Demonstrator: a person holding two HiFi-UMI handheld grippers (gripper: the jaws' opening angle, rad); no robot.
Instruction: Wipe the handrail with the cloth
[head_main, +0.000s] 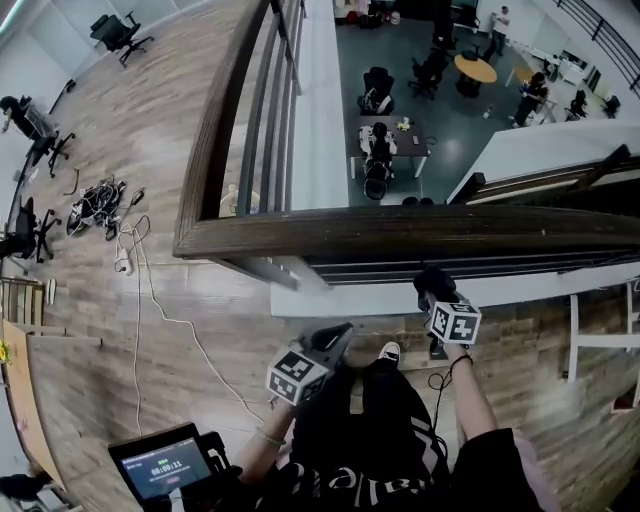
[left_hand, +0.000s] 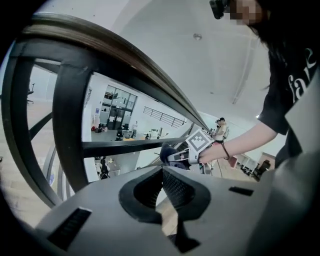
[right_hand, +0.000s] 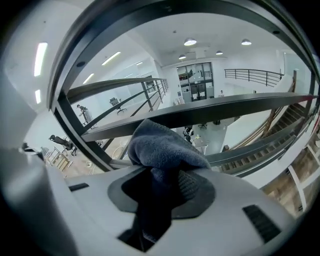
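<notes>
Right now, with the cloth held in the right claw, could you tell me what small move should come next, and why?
Probably lift the right claw up and forward until the cloth rests on the wooden handrail. The claw is shut on the cloth, but in the head view the cloth sits just short of the rail, seemingly not touching it, so wiping cannot start.

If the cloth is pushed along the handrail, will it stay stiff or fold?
Probably floppy: the cloth bunches and droops over the fingers of the right gripper. Its fuzzy pile looks grippy, so it may drag, not slide, on the handrail. It seems light.
</notes>
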